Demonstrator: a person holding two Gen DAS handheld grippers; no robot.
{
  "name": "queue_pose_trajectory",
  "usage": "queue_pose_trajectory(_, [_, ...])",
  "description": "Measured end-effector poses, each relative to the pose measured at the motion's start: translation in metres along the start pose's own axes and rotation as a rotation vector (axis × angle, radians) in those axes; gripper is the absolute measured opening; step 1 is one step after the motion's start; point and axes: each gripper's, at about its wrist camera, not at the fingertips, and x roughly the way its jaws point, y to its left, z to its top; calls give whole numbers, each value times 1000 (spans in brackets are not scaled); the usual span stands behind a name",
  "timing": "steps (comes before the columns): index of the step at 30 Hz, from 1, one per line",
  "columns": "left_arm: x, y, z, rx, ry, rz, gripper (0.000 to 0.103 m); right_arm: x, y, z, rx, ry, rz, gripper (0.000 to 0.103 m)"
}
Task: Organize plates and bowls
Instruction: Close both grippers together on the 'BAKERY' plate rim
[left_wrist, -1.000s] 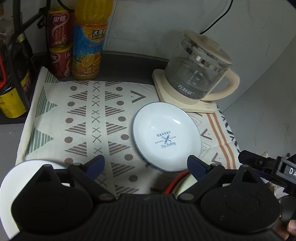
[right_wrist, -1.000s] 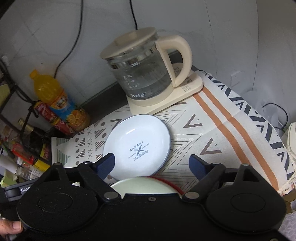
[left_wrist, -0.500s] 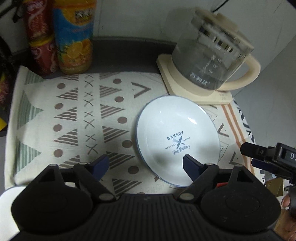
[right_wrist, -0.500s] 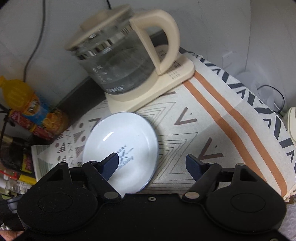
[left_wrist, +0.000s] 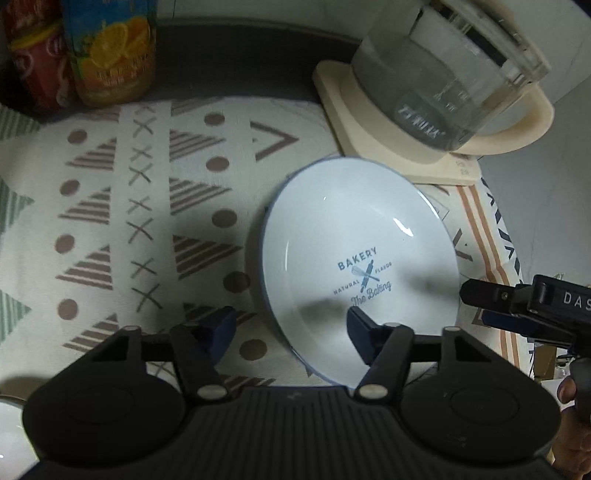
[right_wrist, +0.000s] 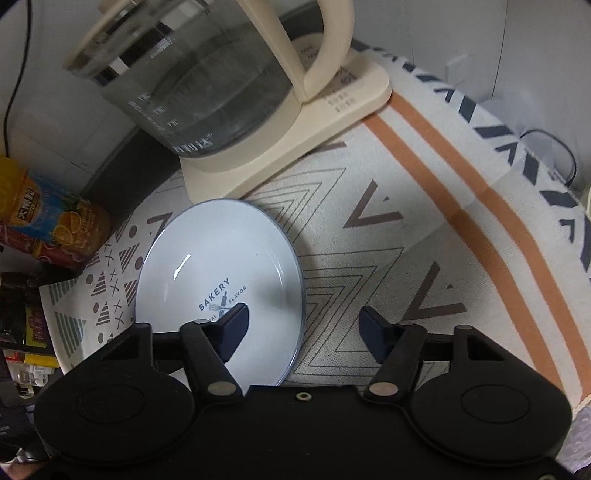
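A white plate (left_wrist: 354, 229) with a thin blue rim and the blue print "BAKERY" lies flat on the patterned cloth (left_wrist: 110, 206). My left gripper (left_wrist: 291, 332) straddles its left rim: one finger over the plate's face, the other over the cloth. Its jaws are closing, and the pads do not touch the plate. My right gripper (right_wrist: 304, 328) straddles the opposite rim of the same plate (right_wrist: 221, 251) the same way, jaws closing, pads clear of it. One of the right gripper's fingers (left_wrist: 487, 295) shows at the plate's right edge in the left wrist view.
A glass kettle (right_wrist: 207, 85) on its cream base (right_wrist: 332, 122) stands just behind the plate. An orange juice bottle (left_wrist: 110, 51) and red cans (left_wrist: 33, 62) stand at the back left. A white dish edge (left_wrist: 9, 428) shows at the lower left. The cloth's orange stripes (right_wrist: 480, 206) run along its right side.
Both grippers came down and forward onto the plate, and their jaws narrowed. The red-rimmed dish and the white plate near the fingers dropped out of view.
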Motion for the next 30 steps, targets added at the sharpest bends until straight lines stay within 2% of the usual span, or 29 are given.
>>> queue_pose_trajectory(5, [11,0,2,-6,28,-15,48,10,-5,3,29,37,12,50])
queue_pose_trajectory(14, [17,-1,8,-7,25,-15,34,24,-16,4,80,79,41,38])
queue_pose_trajectory(16, [17,-3,8,0,23,-9,34,26,-15,3,73,76,47,37])
queue_pose_trajectory(18, [17,-3,7,9,21,-8,34,27,-13,3,60,88,58,31])
queue_pose_trajectory(19, [17,-2,7,17,19,-11,34,28,-12,2,58,99,78,18])
queue_pose_trajectory(20, [17,-1,7,22,20,-13,31,28,-11,1,57,101,85,15])
queue_pose_trajectory(24, [13,2,8,15,14,-30,23,17,-4,0,11,42,85,14])
queue_pose_trajectory(30, [-9,1,10,24,-56,-40,23,-7,-1,2,-7,-40,155,9])
